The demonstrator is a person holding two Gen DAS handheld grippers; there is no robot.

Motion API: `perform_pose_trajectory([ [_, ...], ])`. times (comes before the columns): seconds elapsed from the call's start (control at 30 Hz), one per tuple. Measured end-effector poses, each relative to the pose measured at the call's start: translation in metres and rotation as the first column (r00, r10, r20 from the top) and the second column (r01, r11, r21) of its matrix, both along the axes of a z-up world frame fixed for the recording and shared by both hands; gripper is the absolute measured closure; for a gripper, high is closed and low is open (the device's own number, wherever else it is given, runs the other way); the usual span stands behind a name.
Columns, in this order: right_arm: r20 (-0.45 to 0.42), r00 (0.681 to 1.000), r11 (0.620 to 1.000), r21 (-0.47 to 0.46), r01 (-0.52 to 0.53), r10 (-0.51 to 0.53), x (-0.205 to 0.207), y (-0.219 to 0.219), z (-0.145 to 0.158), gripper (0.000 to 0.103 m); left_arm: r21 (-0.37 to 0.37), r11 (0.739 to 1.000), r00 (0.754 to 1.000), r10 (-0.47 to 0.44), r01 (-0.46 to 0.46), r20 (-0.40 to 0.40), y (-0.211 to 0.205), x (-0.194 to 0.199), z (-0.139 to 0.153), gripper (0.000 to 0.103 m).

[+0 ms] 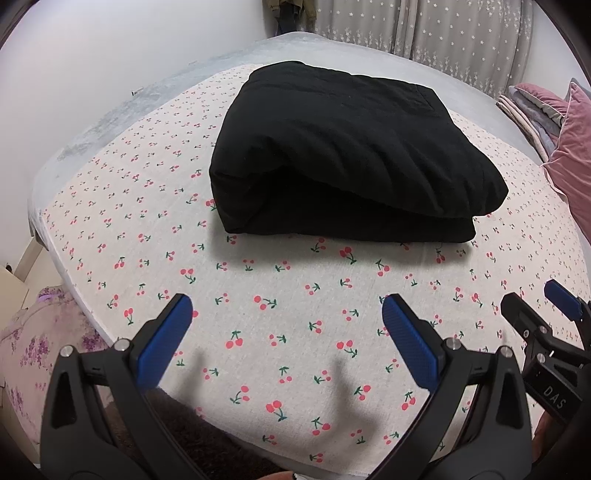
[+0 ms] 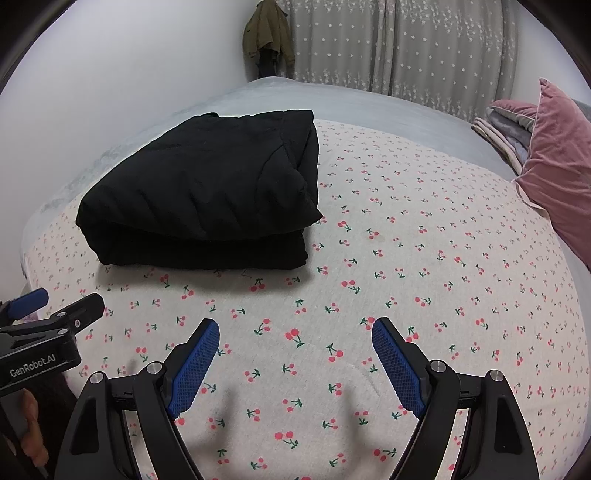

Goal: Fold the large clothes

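A black padded garment (image 1: 347, 147) lies folded into a thick rectangular bundle on the cherry-print sheet (image 1: 288, 295). In the right wrist view the garment (image 2: 207, 192) sits to the upper left on the same sheet (image 2: 424, 258). My left gripper (image 1: 288, 306) stands open over bare sheet, well short of the bundle's near edge, nothing between its blue pads (image 1: 166, 343). My right gripper (image 2: 295, 328) is also open over the sheet, to the right of the bundle. Each gripper shows at the edge of the other's view: the right gripper (image 1: 532, 295) and the left gripper (image 2: 66, 295).
A pink velvet pillow (image 2: 554, 166) and folded blankets (image 2: 506, 125) lie at the bed's right end. Grey starred curtains (image 2: 406, 44) hang behind, with an olive jacket (image 2: 267, 33) in the corner. A floral quilt (image 1: 33, 343) shows below the bed's left edge.
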State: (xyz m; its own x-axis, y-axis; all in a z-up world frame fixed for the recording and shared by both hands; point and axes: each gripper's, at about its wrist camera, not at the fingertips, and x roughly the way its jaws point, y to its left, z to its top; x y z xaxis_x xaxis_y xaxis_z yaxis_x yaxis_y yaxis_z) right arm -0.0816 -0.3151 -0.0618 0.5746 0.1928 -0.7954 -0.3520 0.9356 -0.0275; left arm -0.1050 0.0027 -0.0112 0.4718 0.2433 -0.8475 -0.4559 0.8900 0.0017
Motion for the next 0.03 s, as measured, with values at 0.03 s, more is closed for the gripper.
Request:
perform_pose_trajectory([
  [0.03, 0.001, 1.000, 1.000, 0.001, 0.002, -0.002, -0.0001, -0.0006, -0.0004, 0.017, -0.006, 1.000, 1.000, 0.014, -0.014, -0.003, 0.0004, 0.0020, -0.0012, 0.001],
])
